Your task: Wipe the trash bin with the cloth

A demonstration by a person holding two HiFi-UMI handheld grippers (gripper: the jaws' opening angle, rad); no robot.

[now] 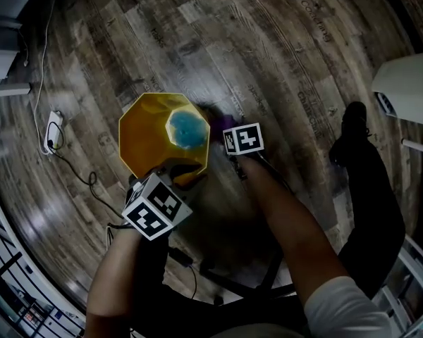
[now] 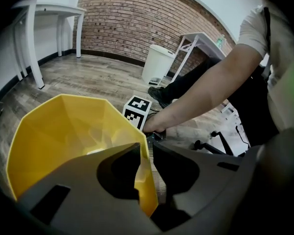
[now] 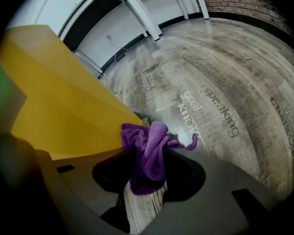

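We see the left hand-held gripper (image 2: 146, 150) clamped on the near wall of the yellow trash bin (image 1: 144, 136), which stands on the wood floor (image 1: 282, 55). The right hand-held gripper (image 3: 150, 153) pinches the purple cloth (image 3: 148, 141) just beside the bin's rt outer wall; contact unclear. From above, the cloth is mostly hidden behind its marker cube (image 1: 243, 139). Inside the bin, a blue blob (image 1: 186, 129): can't ID.
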